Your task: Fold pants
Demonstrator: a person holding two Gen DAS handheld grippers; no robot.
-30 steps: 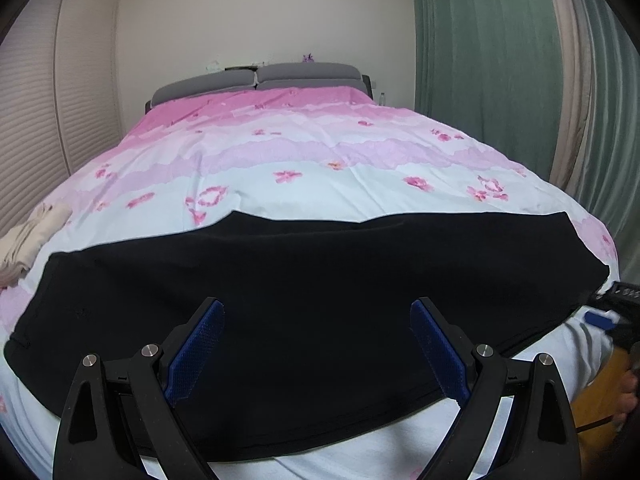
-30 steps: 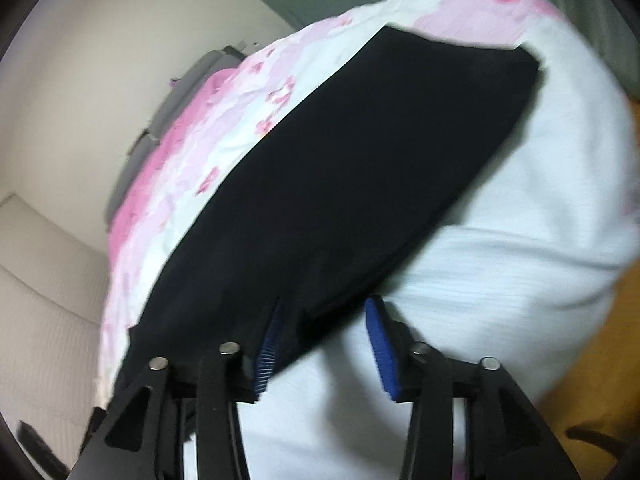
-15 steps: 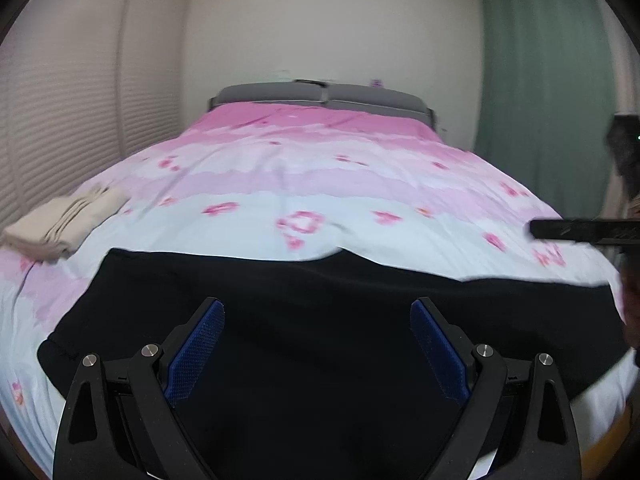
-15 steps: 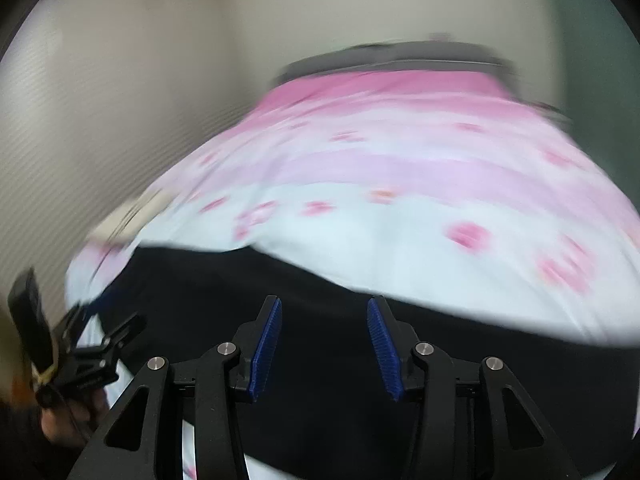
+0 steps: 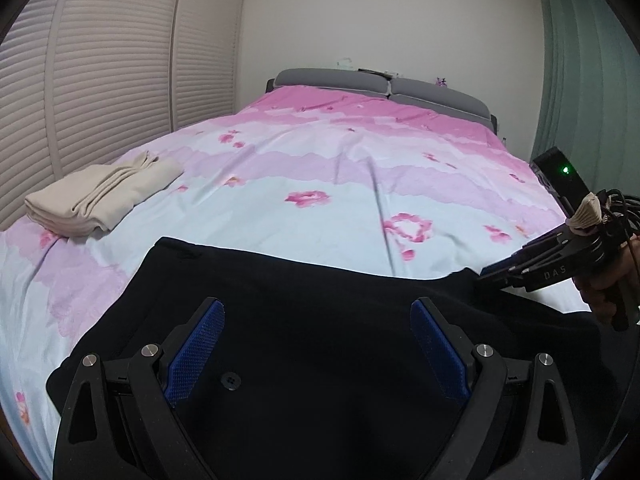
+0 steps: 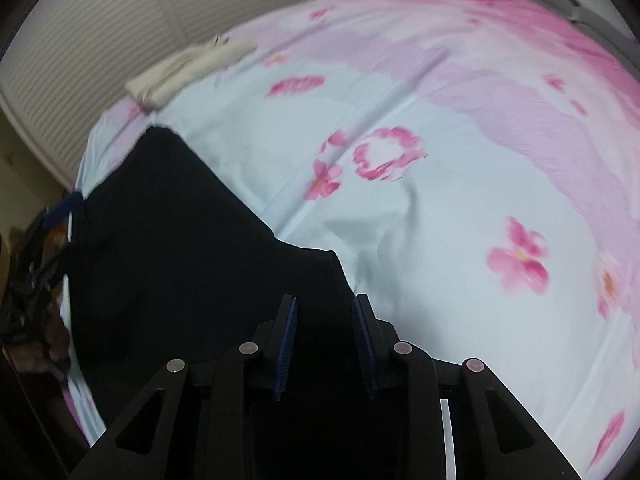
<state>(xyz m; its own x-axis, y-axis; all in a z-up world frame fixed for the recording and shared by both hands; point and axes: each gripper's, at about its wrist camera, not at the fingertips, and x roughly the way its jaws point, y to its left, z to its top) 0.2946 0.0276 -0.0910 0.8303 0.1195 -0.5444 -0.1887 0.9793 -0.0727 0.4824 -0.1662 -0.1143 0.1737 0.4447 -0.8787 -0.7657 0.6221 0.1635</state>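
Note:
Black pants [image 5: 320, 320] lie flat across the near end of the bed, with a button near the waist. My left gripper [image 5: 316, 344] is wide open, hovering just above the pants' middle. My right gripper [image 6: 324, 344] has its jaws partly open, a narrow gap between the blue pads, low over the pants' [image 6: 180, 248] far edge. In the left wrist view the right gripper [image 5: 486, 278] reaches in from the right, with its tips at the pants' upper edge. Whether cloth lies between its pads is hidden.
The bed has a pink and pale blue flowered cover [image 5: 340, 176]. A folded beige garment [image 5: 100, 196] lies at the left side, also in the right wrist view [image 6: 188, 68]. Louvred closet doors [image 5: 100, 68] stand left, a green curtain [image 5: 580, 80] right, a grey headboard [image 5: 380, 86] behind.
Both views swung leftwards along the bed. My right gripper moved from the pants' right end to their far edge near the middle. Its jaws stayed partly open. The left stayed wide open.

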